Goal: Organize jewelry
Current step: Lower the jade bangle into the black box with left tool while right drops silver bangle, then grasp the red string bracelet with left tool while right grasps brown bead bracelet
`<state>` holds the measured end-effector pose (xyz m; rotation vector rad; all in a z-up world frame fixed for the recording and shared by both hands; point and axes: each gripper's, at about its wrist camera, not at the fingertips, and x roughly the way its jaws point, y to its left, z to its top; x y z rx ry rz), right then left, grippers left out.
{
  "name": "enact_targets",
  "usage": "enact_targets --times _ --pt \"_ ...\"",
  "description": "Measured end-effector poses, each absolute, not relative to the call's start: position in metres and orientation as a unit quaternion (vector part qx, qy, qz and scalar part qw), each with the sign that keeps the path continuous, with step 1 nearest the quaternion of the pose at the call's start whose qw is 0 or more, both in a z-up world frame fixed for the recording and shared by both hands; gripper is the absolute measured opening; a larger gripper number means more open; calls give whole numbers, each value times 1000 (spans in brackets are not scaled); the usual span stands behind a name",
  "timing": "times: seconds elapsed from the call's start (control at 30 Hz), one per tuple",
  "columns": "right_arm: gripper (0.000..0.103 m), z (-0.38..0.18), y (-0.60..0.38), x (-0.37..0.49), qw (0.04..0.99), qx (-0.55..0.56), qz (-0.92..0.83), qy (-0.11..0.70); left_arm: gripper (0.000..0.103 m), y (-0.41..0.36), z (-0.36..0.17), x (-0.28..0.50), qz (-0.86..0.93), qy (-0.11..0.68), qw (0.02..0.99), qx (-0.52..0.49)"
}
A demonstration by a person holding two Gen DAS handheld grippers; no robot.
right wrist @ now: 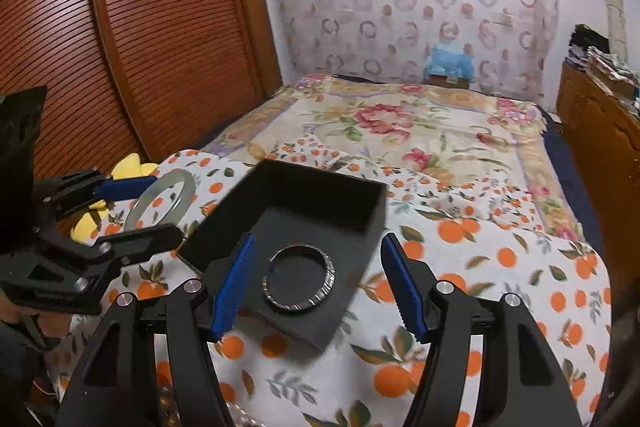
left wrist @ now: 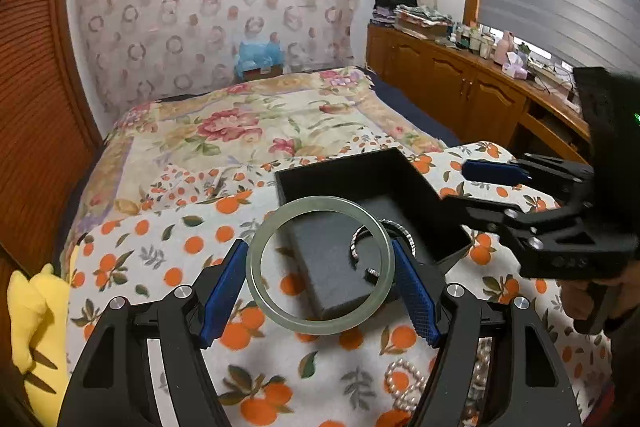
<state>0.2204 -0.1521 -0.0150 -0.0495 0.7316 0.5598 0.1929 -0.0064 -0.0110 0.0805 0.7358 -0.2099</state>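
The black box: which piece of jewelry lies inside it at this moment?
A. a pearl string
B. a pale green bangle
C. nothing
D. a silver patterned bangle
D: the silver patterned bangle lies flat on the dark pad inside the black box, while the pale green bangle is held between the pads of the left tool, and the pearl string lies on the cloth.

Pale green bangle between blue ribbed fingers of left gripper. Black box, dark grey lining, silver bangle with hatched edge, between right gripper fingers. Beneath: white cloth, orange fruit, green leaves. Beyond: cream bedspread, pink flowers. Yellow plush toy left of left fingers. Pinkish pearls near them.
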Motion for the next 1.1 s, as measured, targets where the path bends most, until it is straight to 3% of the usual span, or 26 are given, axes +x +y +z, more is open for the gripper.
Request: enact_targets --times 0.5,0.6,1.1 --pt "67 -15 -197 173 914 -32 231 331 69 -45 -35 230 -90 385 914 85" --pt "67 -14 -202 164 916 -31 226 329 75 -45 -33 226 -89 382 916 82" --pt "67 -39 -215 76 905 -15 240 352 76 -31 -32 133 -120 371 919 54"
